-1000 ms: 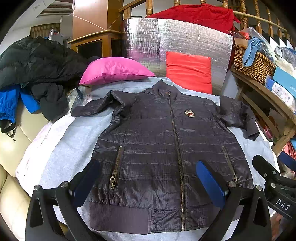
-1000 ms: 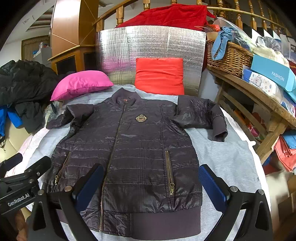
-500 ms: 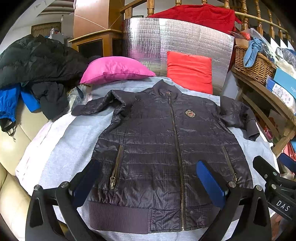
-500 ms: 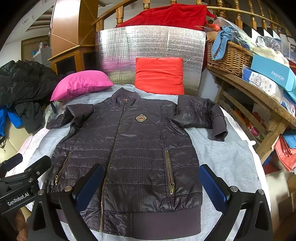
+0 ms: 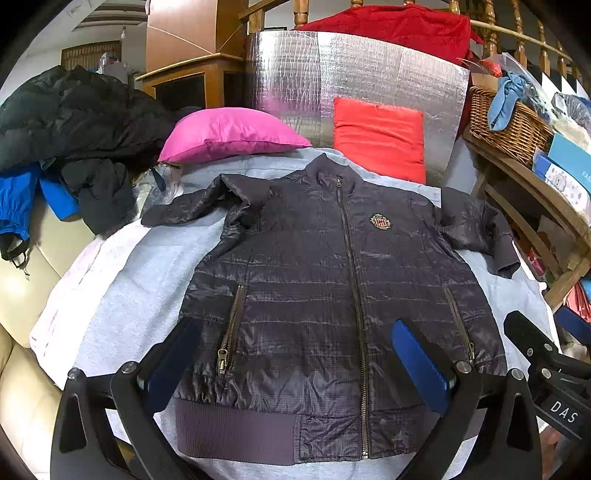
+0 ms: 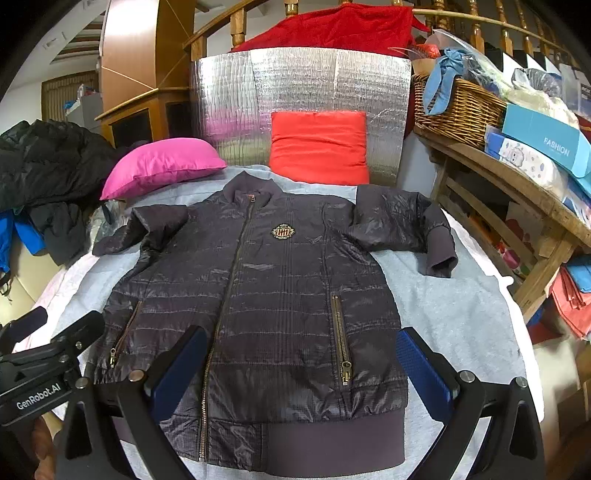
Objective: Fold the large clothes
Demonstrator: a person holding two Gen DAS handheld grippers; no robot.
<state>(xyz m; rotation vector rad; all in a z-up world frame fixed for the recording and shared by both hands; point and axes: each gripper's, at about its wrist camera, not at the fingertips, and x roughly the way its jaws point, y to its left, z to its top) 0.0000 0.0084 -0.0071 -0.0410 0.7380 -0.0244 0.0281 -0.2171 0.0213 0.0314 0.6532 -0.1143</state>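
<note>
Grey blanket [image 5: 122, 280] spread over cluttered sofa area, dark quilted jacket [image 5: 332, 288] lying flat and zipped, directly ahead of both tools, left gripper [image 5: 295, 354] spread wide above hem, right gripper [image 6: 301, 363] likewise wide, holding nothing, pink cushion [image 6: 162, 166] and red cushion [image 6: 319, 147] beyond collar.

Pink pillow [image 5: 232, 134] beside red cushion [image 5: 380, 138] — wicker basket [image 5: 506, 125].

A lived-in home: wooden stair railing [image 6: 480, 22], cream sofa [image 5: 22, 295], wicker basket [image 6: 458, 107] (stuffed), cushions, piled coats [image 5: 74, 118].
</note>
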